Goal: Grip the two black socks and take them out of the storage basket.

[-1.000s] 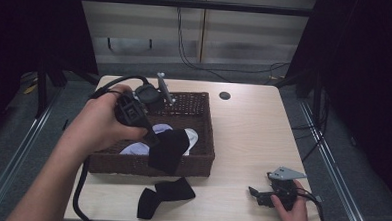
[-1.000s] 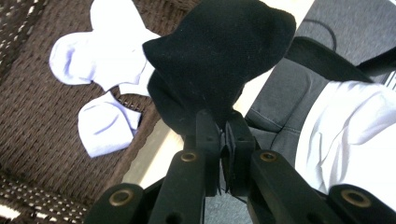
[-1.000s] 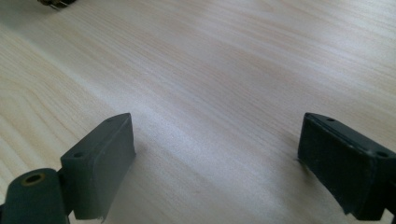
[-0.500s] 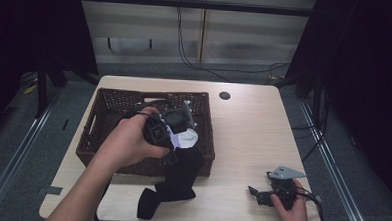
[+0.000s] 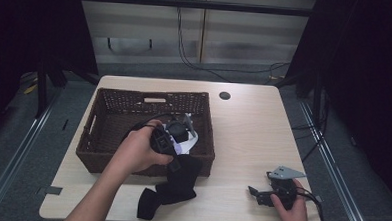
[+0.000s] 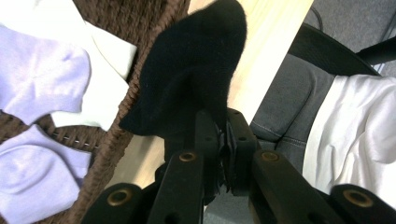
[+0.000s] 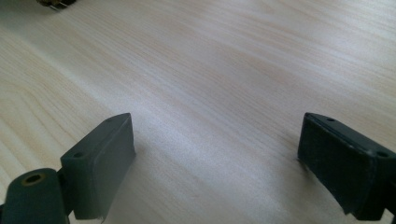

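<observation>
My left gripper [image 5: 175, 149] hangs over the front right part of the brown wicker basket [image 5: 109, 99]. Its jaws are shut on a black sock [image 5: 185, 169]. The sock drapes over the basket's front rim and down toward the table. In the left gripper view the left gripper [image 6: 223, 126] pinches the black sock [image 6: 196, 65] beside the basket rim [image 6: 116, 116]. A second black sock [image 5: 150, 203] lies on the table in front of the basket. My right gripper [image 5: 256, 194] rests at the table's front right, open. In its own view the right gripper [image 7: 215, 154] has nothing between its jaws.
White socks [image 6: 109, 79] and lilac socks [image 6: 39, 79] lie inside the basket. A round cable hole [image 5: 224, 95] sits at the table's far side. Bare wood [image 7: 210, 70] stretches ahead of the right gripper. The person's lap [image 6: 299, 107] lies just past the table's front edge.
My left hand has come down and toward the basket's front right corner with the black sock, which now hangs over the front rim. The right hand has stayed still.
</observation>
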Tool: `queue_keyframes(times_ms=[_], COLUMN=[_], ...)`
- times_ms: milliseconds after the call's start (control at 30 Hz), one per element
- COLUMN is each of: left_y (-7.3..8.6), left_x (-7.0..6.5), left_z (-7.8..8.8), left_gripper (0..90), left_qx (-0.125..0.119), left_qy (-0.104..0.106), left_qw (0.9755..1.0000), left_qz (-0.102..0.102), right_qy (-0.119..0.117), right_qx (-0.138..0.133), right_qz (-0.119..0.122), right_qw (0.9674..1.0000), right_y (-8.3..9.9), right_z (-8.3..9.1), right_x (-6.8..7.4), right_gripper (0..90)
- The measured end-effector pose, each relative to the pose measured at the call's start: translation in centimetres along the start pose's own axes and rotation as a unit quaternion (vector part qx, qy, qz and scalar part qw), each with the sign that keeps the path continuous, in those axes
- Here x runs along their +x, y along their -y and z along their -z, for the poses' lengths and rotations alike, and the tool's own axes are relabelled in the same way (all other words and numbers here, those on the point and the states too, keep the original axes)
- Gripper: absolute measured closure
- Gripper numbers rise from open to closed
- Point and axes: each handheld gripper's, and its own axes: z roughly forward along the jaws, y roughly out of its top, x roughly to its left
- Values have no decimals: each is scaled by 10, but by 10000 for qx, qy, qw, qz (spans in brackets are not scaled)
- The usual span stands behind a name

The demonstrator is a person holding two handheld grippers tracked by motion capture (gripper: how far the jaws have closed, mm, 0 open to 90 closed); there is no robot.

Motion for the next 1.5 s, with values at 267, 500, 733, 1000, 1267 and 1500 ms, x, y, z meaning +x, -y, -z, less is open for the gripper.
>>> queue_keyframes(times_ms=[267, 500, 733, 1000, 1267, 1500], left_y=[-3, 0, 5, 19, 46, 75], left_x=[5, 5, 6, 11, 19, 34], left_z=[-10, 2, 15, 29, 39, 40], left_gripper=[757, 651, 490, 391, 338, 290], left_qx=[-35, -235, -403, -538, -517, -571], left_qy=[-64, -223, -342, -525, -673, -796], left_qw=[10000, 9994, 9985, 9971, 9961, 9945], left_qz=[48, 102, 103, 130, 225, 376], right_qy=[-5, -4, -1, -2, -1, -2], right_qx=[19, 2, 1, 1, 8, 12], right_qz=[-34, -8, -2, -7, -10, -1], right_qw=[10000, 10000, 10000, 10000, 10000, 10000], right_y=[0, 0, 0, 0, 0, 0], right_z=[0, 0, 0, 0, 0, 0], right_x=[0, 0, 0, 0, 0, 0], right_gripper=[103, 102, 102, 102, 102, 102])
